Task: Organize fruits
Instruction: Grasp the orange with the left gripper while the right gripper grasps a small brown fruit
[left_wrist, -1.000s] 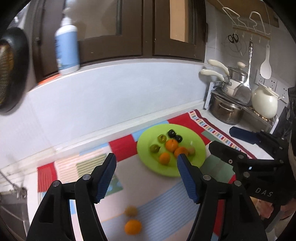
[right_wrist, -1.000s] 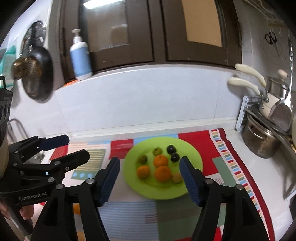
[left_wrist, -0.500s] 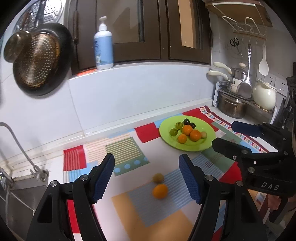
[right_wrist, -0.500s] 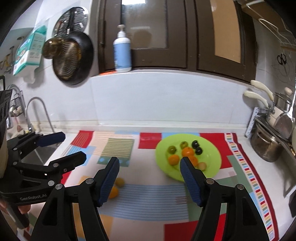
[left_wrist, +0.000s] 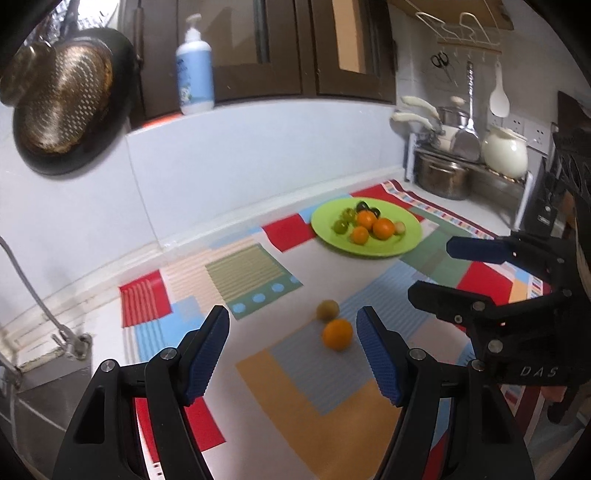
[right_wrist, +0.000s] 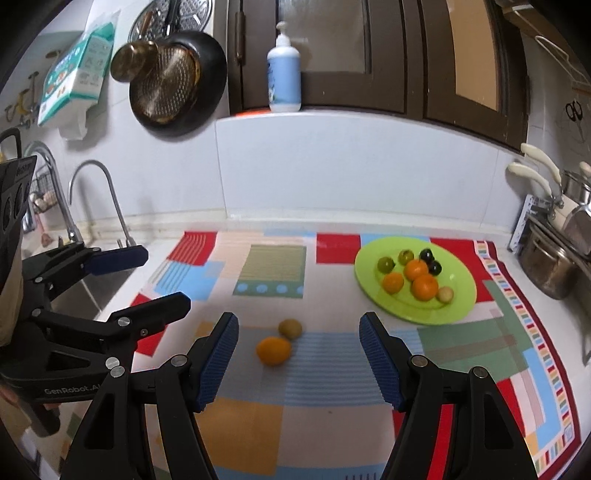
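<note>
A green plate (left_wrist: 410, 236) (right_wrist: 461, 295) holds several fruits: oranges, green and dark ones. A loose orange (left_wrist: 337, 334) (right_wrist: 273, 350) and a brownish-green fruit (left_wrist: 327, 309) (right_wrist: 290, 328) lie touching on the patterned mat, away from the plate. My left gripper (left_wrist: 293, 354) is open and empty above the mat, the two loose fruits just ahead between its fingers; it also shows in the right wrist view (right_wrist: 140, 277). My right gripper (right_wrist: 299, 360) is open and empty; it shows in the left wrist view (left_wrist: 454, 269).
A colourful patchwork mat (right_wrist: 258, 266) covers the counter. A sink with tap (right_wrist: 92, 195) lies left. Pots and a white kettle (left_wrist: 504, 151) on a rack stand right. A pan (right_wrist: 177, 77) hangs on the wall; a soap bottle (right_wrist: 283, 79) stands on the ledge.
Both grippers have pulled back and to the left from the plate. The two loose fruits now lie close in front of them. Both stay open.
</note>
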